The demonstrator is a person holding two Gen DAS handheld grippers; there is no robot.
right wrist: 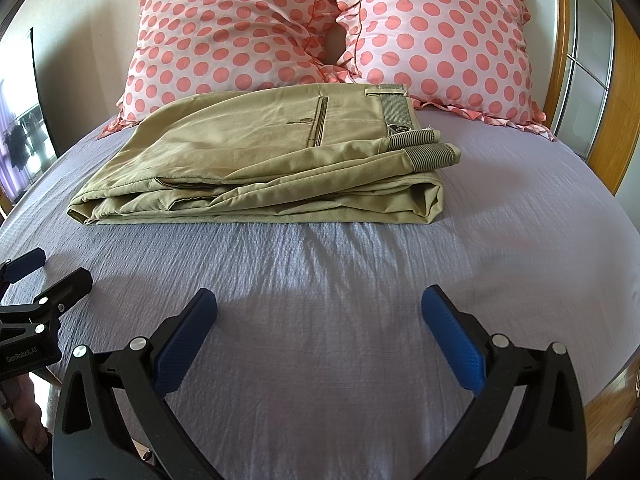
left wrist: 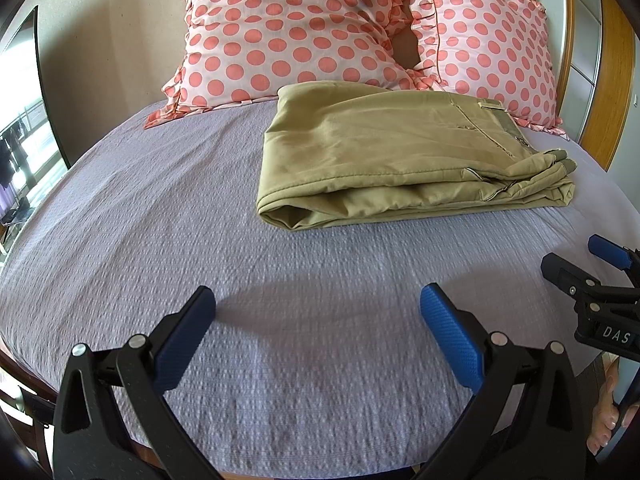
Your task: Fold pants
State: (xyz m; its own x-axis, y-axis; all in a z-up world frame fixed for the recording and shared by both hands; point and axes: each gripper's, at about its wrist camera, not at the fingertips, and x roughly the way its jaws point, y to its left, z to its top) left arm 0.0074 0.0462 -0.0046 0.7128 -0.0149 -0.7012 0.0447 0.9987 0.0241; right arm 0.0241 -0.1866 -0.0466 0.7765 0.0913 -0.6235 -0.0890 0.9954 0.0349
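While both tools, left tool (left wrist: 318, 318) and right tool (right wrist: 319, 320), hang released at lower frame, the khaki cotton pants (right wrist: 260, 168), folded mid-frame on the lilac bed (right wrist: 320, 280), look soft, light, limp; best gripped at thick layered edges.

Lilac bedspread (right wrist: 320, 360), polka-dot pillows (right wrist: 224, 32) — beige wall (left wrist: 112, 40), wooden headboard (right wrist: 624, 112)

The khaki pants (left wrist: 372, 152) lie folded in a flat stack on the lilac bed (left wrist: 160, 208), just before two polka-dot pillows (left wrist: 288, 32). The left gripper (left wrist: 318, 312) hovers above bare cover, jaws wide apart. The right gripper (left wrist: 588, 264) shows at the right edge.
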